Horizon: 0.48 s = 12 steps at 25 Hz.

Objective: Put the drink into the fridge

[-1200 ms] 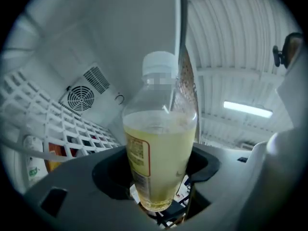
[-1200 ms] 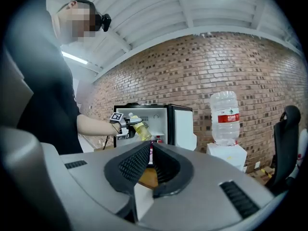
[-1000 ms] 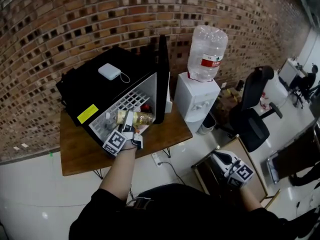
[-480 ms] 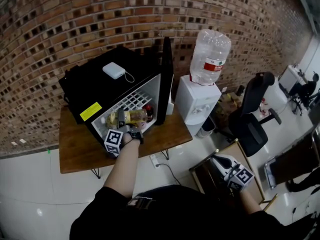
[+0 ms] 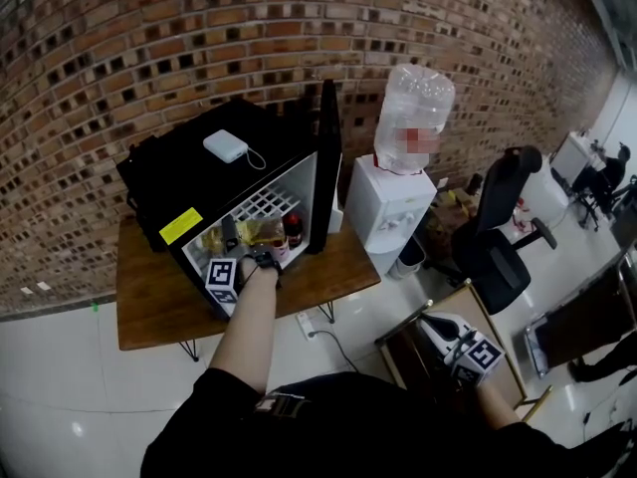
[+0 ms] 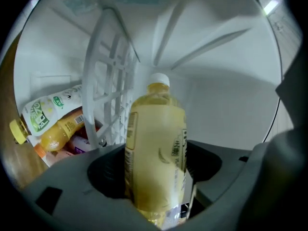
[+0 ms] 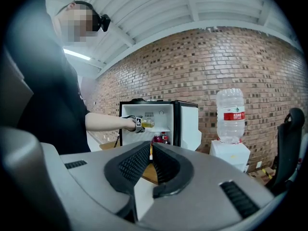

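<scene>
Head view gives me a wooden table (image 5: 149, 312) on a pale glossy floor (image 5: 60, 396) against a brick wall (image 5: 199, 38). A black mini fridge (image 5: 169, 182) sits on the table with its door (image 5: 326, 152) swung open. Off to the right of my left tongs (image 6: 156, 170) stand a white water dispenser (image 5: 388, 207) with its jug (image 5: 416, 103) and, farther off, a black office chair (image 5: 503, 212). The left tongs are clamped on the drink bottle (image 6: 156, 129), yellow with a white cap, held inside the fridge's white cavity. To their left in their own view are a white wire shelf (image 6: 108, 81) and an orange juice bottle (image 6: 57, 134). My right tongs (image 7: 150, 153) hang low, well apart from the fridge, jaws together on nothing. Compared with a second ago, the left tongs have gone deeper, carrying the bottle from the opening into the cavity. A red-capped bottle (image 5: 293, 229) now shows just to their right, and the right tongs have barely moved.
</scene>
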{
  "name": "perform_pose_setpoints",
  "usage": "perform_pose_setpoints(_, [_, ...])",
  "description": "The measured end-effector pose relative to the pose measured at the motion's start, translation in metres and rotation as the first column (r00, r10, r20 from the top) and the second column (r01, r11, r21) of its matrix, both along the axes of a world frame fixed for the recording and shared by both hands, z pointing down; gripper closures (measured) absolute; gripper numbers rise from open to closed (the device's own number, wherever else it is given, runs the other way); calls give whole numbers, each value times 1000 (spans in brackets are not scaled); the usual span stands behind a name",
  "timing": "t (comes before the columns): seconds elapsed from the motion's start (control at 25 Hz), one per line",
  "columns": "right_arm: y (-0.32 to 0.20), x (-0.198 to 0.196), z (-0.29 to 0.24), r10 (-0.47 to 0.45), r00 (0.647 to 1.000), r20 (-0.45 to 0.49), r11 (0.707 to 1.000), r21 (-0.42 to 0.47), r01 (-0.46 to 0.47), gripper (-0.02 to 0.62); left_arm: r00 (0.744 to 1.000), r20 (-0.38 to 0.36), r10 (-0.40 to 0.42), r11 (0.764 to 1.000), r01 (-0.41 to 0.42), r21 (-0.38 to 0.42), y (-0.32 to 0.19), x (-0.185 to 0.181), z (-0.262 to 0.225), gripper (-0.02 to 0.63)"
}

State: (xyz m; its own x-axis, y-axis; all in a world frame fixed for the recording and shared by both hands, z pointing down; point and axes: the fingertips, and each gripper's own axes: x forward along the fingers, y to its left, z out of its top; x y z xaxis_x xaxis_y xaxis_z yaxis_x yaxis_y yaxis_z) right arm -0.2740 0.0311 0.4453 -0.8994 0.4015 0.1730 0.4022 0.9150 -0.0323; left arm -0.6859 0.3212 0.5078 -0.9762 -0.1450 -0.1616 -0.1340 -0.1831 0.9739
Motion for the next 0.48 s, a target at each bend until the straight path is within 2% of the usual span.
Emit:
perform_pose_setpoints(0.08, [0,2,0,3,1000,-2,1000,2,-3,565,1000,-6,-15,998,16,59,2,-3,-3,215])
perform_pose_setpoints(0.2, [0,4,2,2,1000,-1,1000,3,-2,565,1000,-18,-18,995,20,100,3,-8,-8,207])
perform_pose_setpoints(0.36, [2,3,1,-2,1000,-2,1000,-7,2,565,996,-84,22,997,-15,78,4,-20,-5,200])
perform_pose_setpoints(0.48, [1,2,2,-5,1000,-9,1000,-8,4,565,996,-78,39,998,-35,49,0,-25,-6,141])
